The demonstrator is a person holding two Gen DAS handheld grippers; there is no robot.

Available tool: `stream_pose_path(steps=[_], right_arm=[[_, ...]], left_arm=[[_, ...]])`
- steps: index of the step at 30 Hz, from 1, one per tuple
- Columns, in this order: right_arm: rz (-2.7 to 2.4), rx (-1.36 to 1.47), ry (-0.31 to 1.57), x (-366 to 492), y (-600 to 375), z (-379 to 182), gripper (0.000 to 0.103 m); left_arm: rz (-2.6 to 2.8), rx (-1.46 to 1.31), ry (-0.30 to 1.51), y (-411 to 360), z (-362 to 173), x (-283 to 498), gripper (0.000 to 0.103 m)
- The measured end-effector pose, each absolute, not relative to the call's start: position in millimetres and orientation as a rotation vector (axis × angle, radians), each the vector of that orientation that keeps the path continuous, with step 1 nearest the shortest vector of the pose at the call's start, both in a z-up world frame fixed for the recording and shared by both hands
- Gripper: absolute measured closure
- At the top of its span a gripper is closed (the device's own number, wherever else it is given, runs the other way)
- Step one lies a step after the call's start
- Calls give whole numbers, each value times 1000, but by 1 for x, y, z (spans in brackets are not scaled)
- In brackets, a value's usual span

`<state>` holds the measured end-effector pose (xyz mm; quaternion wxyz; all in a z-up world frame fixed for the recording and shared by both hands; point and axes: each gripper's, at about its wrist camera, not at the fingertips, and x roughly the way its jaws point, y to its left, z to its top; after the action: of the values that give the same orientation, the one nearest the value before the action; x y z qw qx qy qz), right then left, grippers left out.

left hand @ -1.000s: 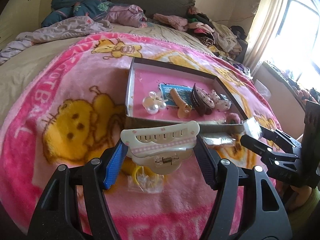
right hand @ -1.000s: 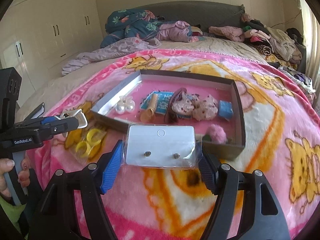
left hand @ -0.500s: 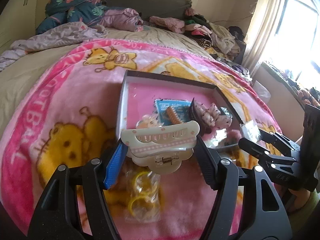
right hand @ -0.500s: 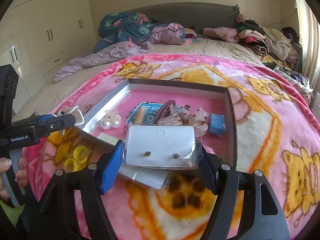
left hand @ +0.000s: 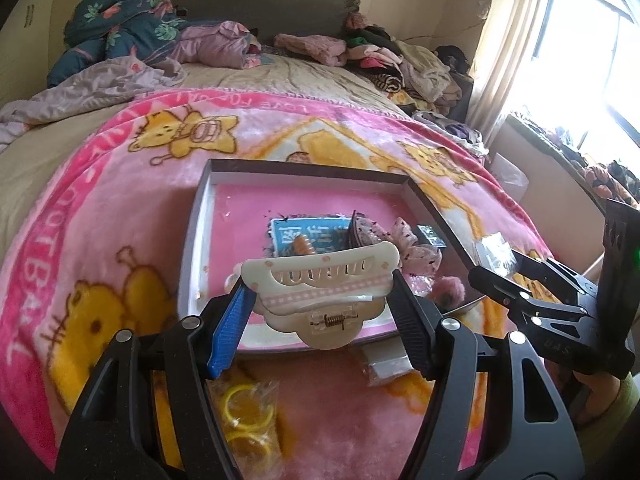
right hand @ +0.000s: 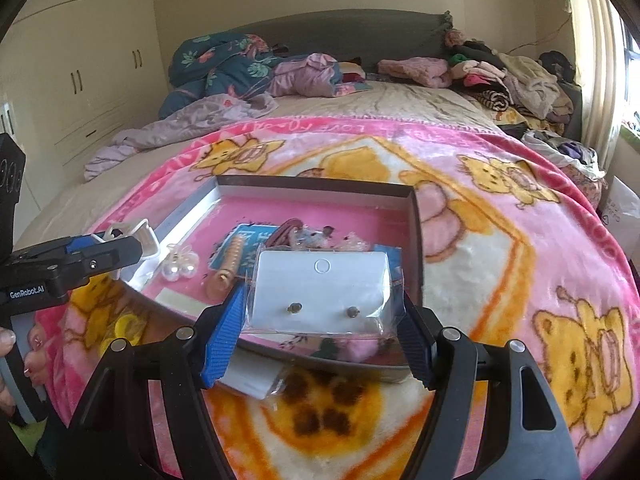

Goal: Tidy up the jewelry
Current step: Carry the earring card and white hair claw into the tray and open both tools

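As both hands have carried forward, the left tongs (left hand: 320,304), clamped on a cream hair clip (left hand: 322,280), and right tongs (right hand: 320,320), gripping an earring card (right hand: 322,294), now hang over the box (right hand: 320,184); release looks next.

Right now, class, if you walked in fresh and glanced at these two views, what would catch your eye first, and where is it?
First, the cream hair claw clip clamped in the left gripper, held over the near edge of the shallow box. Next, the bagged earring card with two studs, gripped in the right gripper above the same box. Beneath everything spreads the bright pink cartoon blanket on the bed.
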<state>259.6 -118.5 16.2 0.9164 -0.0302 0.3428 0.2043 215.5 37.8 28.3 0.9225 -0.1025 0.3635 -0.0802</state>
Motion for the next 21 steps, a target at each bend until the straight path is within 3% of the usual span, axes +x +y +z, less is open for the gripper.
stream_pose_path(steps=[21], right_arm=[[339,-32,705,290,-144,14,36]], left_arm=[[-159,-163,826,23,6,255,45]])
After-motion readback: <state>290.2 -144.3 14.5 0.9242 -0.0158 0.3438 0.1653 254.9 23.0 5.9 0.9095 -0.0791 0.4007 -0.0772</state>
